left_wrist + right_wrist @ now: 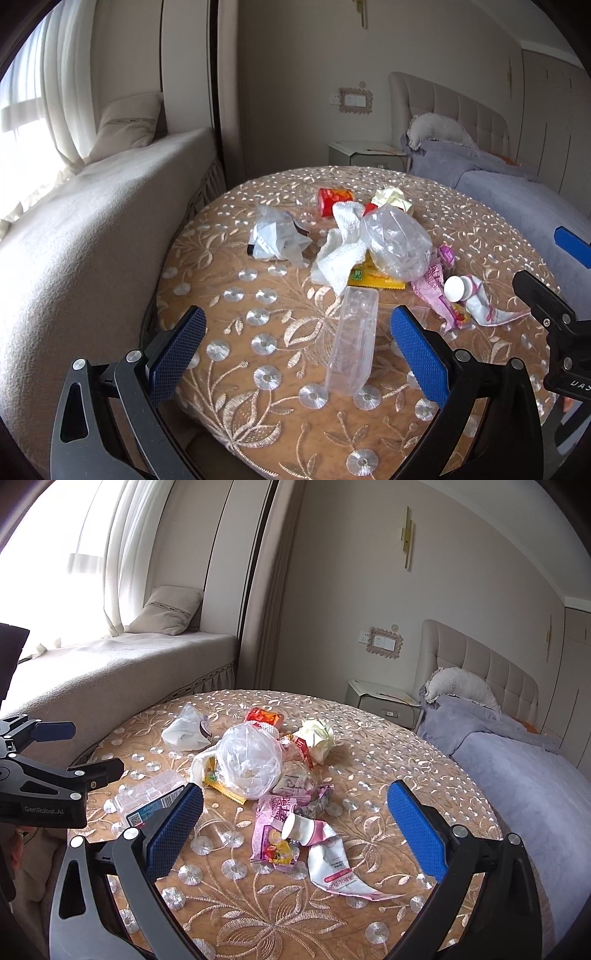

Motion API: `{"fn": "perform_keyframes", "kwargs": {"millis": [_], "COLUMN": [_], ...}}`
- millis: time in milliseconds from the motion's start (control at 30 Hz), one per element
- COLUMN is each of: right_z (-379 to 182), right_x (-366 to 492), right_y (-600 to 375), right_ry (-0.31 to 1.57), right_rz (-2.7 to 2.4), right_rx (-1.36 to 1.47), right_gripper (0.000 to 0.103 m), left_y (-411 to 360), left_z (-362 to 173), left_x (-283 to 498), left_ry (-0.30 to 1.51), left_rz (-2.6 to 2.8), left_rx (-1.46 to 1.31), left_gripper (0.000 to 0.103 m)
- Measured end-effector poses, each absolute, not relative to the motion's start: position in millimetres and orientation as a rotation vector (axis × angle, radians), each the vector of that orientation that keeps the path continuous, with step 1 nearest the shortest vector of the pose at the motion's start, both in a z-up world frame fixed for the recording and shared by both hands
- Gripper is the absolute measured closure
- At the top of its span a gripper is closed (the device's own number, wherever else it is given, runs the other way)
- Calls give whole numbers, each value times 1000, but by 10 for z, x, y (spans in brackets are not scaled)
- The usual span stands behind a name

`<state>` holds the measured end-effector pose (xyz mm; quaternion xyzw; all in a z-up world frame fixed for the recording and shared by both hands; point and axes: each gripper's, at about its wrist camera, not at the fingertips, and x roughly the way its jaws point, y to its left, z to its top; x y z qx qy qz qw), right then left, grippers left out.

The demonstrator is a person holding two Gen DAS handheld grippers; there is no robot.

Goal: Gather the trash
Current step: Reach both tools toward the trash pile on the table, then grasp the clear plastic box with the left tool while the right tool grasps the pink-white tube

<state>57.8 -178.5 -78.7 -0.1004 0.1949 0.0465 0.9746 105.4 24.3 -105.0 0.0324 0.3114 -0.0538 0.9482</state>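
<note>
- Blue-padded left claw (297,350) hung wide open over the table (229,291), gripping nothing.
- Between its fingers, nearer the right pad, lay a clear bottle (354,339) on its side, touching neither pad.
- Right claw (295,830) was equally spread and empty.
- Between its pads lay a squeezed tube (328,860) with a white cap, beside a pink wrapper (271,830).
- Just ahead of both claws sat the trash heap: a clear bag (399,242) on a paper towel (338,251) and a yellow packet (373,278).
- Beyond those were a red wrapper (332,199) and crumpled cream paper (391,197).
- Ahead-left of the left claw, apart from the heap, lay a white bag (275,238).
</note>
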Motion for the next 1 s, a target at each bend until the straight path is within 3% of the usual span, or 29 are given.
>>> {"fn": "perform_keyframes", "kwargs": {"millis": [933, 1000], "right_z": [-1172, -1199], "right_x": [1083, 1097], "right_y": [-1911, -1938], "right_ry": [549, 561], "right_rz": [90, 91], "right_rx": [-190, -187], "right_gripper": [4, 3], "left_y": [-81, -119], "left_z": [-1623, -1715], "left_x": [1598, 1613], "left_ry": [793, 814], "left_rz": [-326, -341], "left_rx": [82, 100], "left_gripper": [5, 17]}}
